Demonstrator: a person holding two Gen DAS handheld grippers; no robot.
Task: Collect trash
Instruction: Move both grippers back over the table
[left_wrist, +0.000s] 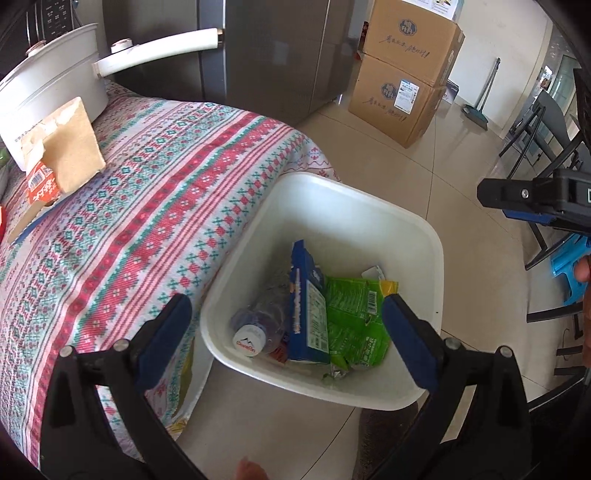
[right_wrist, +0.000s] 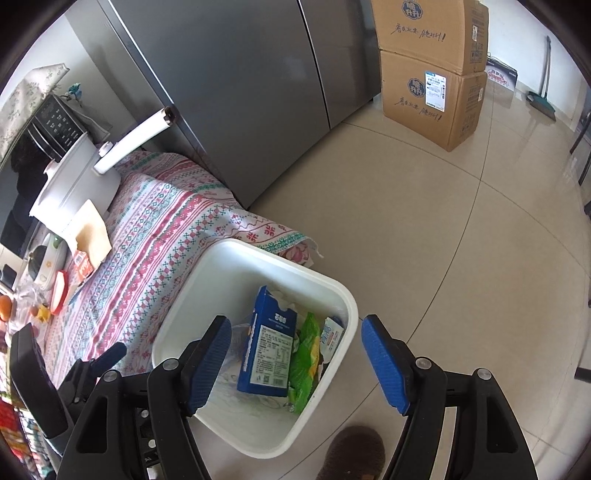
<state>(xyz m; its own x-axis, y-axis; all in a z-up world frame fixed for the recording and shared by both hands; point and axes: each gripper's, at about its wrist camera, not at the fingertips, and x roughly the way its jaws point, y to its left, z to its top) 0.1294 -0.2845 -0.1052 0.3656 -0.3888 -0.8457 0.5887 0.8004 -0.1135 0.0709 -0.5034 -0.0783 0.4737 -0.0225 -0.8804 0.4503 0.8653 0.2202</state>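
Left gripper (left_wrist: 284, 325) fingers spread wide, empty, above bin (left_wrist: 354, 206); right gripper (right_wrist: 295, 354) likewise.

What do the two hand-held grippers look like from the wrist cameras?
Both match: the left hand-held gripper and right hand-held gripper have black plastic arms with silver pivot bolts and blue textured pads. No cables or sleeves are visible.
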